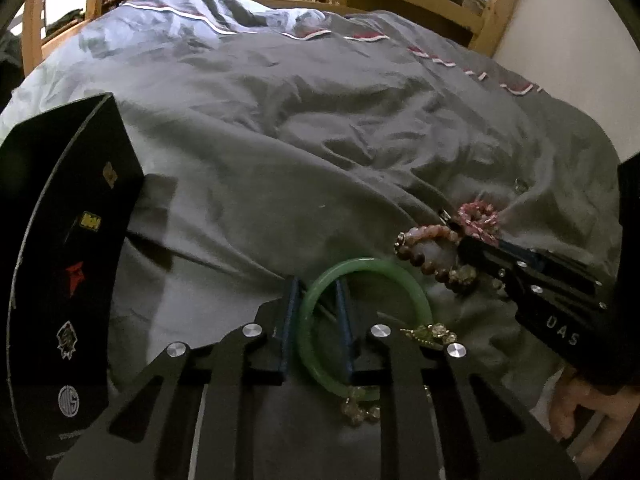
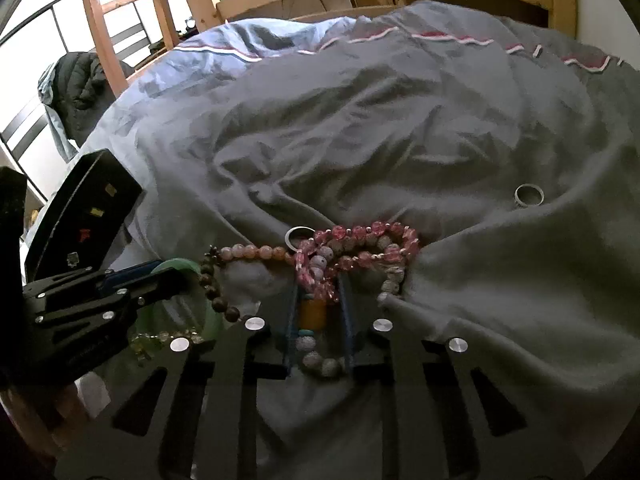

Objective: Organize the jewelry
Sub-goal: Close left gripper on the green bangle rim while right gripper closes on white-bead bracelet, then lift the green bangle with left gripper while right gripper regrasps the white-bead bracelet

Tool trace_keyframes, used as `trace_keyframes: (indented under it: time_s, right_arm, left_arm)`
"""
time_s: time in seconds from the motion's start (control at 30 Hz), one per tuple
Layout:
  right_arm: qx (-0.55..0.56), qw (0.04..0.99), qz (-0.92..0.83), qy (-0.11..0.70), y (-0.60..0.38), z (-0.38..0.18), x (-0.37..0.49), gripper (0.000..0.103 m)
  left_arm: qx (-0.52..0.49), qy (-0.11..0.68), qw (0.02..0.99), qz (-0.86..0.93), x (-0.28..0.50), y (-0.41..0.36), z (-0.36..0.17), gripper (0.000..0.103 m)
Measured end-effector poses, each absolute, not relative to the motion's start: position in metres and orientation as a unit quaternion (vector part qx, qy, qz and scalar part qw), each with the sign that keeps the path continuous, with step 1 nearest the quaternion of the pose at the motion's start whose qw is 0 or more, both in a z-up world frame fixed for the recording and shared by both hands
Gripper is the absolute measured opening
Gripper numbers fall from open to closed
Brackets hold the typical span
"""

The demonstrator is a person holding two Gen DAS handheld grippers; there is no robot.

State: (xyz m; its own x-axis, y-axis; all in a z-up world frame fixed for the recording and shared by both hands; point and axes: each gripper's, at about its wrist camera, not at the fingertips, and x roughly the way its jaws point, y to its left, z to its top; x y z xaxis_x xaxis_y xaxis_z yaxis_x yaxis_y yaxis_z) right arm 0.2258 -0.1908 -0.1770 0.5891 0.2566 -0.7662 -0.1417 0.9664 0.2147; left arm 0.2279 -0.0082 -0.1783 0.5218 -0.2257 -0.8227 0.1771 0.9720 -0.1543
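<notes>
Two tongs are working at the near edge of the bed's grey duvet (image 1: 300, 152). Left tongs (image 1: 316, 320) are pinching the rim of a rigid green jade-like bangle (image 1: 404, 280): slippery, breakable, best gripped across its band. Right tongs (image 2: 320, 320) are closing narrowly on a tangled pink-and-white beaded strand (image 2: 360, 248): limp, light, likely dragging neighbouring beads along.
</notes>
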Motion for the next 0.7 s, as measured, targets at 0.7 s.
trace_keyframes:
  time_s: [0.7]
  right_arm:
    - [0.101,0.918,0.11,0.366,-0.21,-0.131,0.205,0.016]
  left_arm:
    - [-0.011,0.413,0.901,-0.13,0.207,-0.016,-0.122,0.012]
